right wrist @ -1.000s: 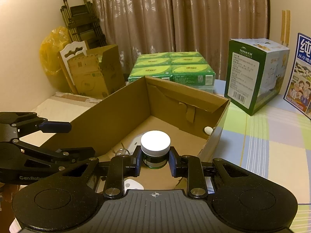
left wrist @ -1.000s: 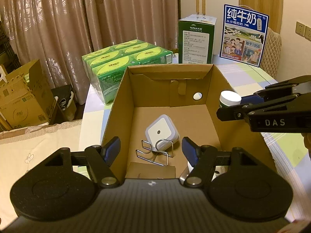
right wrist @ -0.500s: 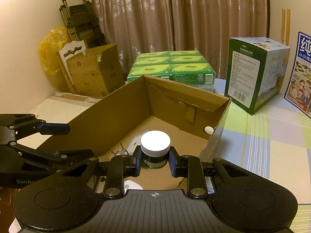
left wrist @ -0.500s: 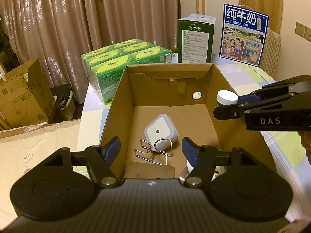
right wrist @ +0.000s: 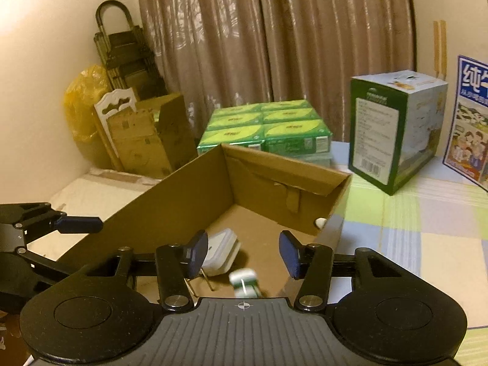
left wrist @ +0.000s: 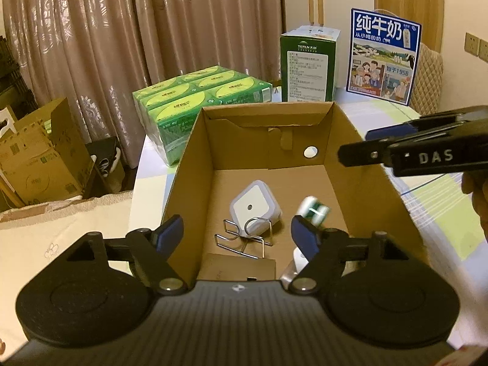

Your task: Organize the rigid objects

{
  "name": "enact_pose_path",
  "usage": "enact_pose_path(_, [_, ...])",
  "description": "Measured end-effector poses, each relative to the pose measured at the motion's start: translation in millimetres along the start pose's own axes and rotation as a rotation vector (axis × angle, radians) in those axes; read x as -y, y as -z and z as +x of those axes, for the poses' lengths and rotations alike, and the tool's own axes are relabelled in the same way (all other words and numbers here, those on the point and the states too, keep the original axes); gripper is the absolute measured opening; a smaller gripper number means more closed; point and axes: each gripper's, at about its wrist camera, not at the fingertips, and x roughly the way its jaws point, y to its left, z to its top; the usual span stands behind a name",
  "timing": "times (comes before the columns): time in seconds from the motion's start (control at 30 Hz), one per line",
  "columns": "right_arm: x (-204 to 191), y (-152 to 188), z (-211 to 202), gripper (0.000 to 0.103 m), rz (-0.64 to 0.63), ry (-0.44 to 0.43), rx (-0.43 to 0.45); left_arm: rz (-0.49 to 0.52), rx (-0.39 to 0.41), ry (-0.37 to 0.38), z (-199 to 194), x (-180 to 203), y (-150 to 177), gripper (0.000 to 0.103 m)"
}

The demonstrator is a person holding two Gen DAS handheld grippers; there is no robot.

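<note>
So the small jar (right wrist: pixel 244 282) was tumbling inside the cardboard box (right wrist: pixel 189 198), blurry. Right claw (right wrist: pixel 242 253) gaped empty above; left claw (left wrist: pixel 236 233) sat apart too. Drop step, I'd say; next is fetching another item.

Cardboard box (left wrist: pixel 195 164) was the landmark; top open, so entry from above was free. Inside, far half of floor was bare up to back wall. Near half was crowded: white square device (left wrist: pixel 255 209) at centre, wire rack (left wrist: pixel 244 238) touching its near side, small green-white jar (left wrist: pixel 314 210) blurred just right of device, a white item partly hidden by near-right corner. Tall side walls blocked sideways entry. Behind box to the left, green tissue packs (left wrist: pixel 195 100) stood close; green carton (left wrist: pixel 308 67) and blue milk carton (left wrist: pixel 384 58) behind. Right of box, checked surface (right wrist: pixel 427 213) lay open w/ room to pass.
</note>
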Motion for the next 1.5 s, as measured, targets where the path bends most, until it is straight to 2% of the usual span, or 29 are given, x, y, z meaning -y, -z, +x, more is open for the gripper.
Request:
enact_pose_path(0.3, [2, 11, -58, 0.05, 0.109, 0.032, 0.013, -0.051, 0.035, -0.003, -41, 11, 5, 0.093])
enact_pose_path(0.47, [-17, 26, -92, 0.058, 0.123, 0.093, -0.034, -0.083, 0.025, -0.008, -73, 17, 7, 0.1])
enact_pose_path(0.83, [-45, 72, -148, 0.073, 0.209, 0.159, -0.114, -0.079, -0.016, 0.005, -135, 39, 26, 0.1])
enact_pose_path(1.1, [-53, 83, -176, 0.075, 0.211, 0.184, -0.124, -0.092, -0.041, -0.011, -161, 57, 39, 0.1])
enact_pose_path(1.5, [-55, 94, -195, 0.075, 0.226, 0.202, -0.149, -0.086, -0.074, 0.009, -170, 76, 47, 0.101])
